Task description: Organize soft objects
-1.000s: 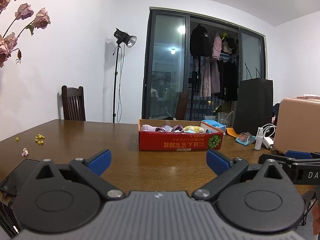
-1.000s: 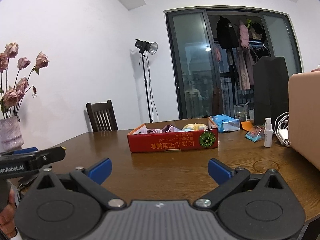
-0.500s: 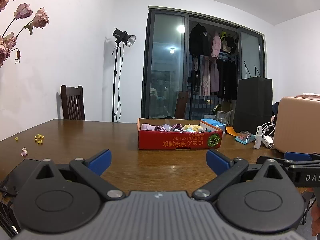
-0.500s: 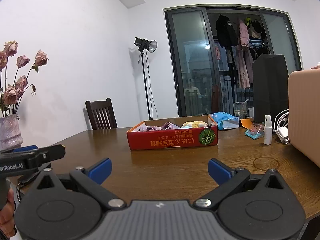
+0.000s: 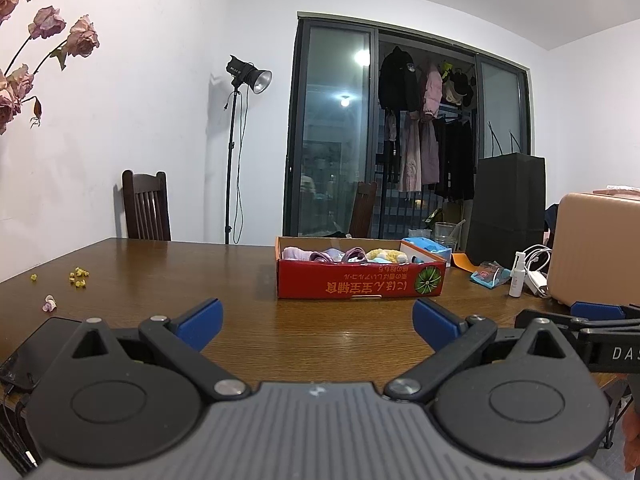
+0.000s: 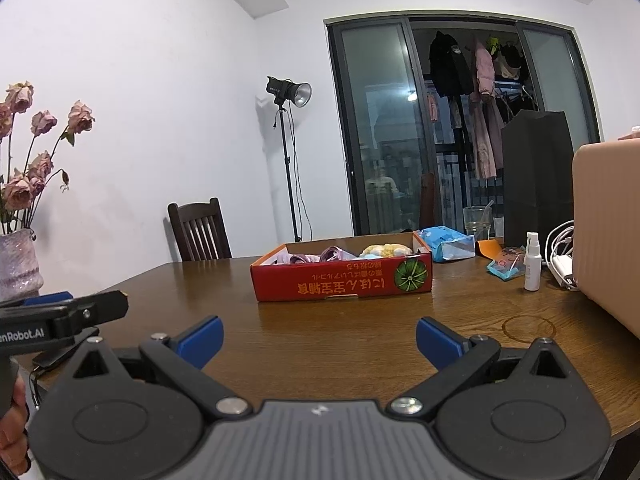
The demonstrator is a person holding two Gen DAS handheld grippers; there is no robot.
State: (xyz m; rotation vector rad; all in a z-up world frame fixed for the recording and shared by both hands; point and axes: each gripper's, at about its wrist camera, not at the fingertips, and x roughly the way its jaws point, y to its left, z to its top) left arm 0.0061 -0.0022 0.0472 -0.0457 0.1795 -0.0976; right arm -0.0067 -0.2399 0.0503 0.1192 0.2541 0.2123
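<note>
A red cardboard box [image 5: 360, 282] [image 6: 344, 284] stands on the brown table, well ahead of both grippers. Soft items fill it: pink and purple cloth [image 5: 320, 255] [image 6: 316, 257] on the left, a yellow plush piece [image 5: 386, 255] [image 6: 386, 249] on the right. My left gripper [image 5: 318, 322] is open above the table's near part, nothing between its blue fingertips. My right gripper [image 6: 319, 338] is likewise open and holds nothing. Each gripper shows at the edge of the other's view.
A black phone [image 5: 34, 350] lies at the near left edge, with yellow crumbs [image 5: 78, 276] beyond. A vase of dried roses [image 6: 20, 264] stands left. On the right are a tan case [image 6: 608, 232], a white spray bottle [image 6: 532, 262], blue packets [image 6: 446, 244], cables and a black bag [image 6: 536, 184].
Both views have drifted slightly; the box sits a little lower and nearer in frame. Both grippers stay open and empty.
</note>
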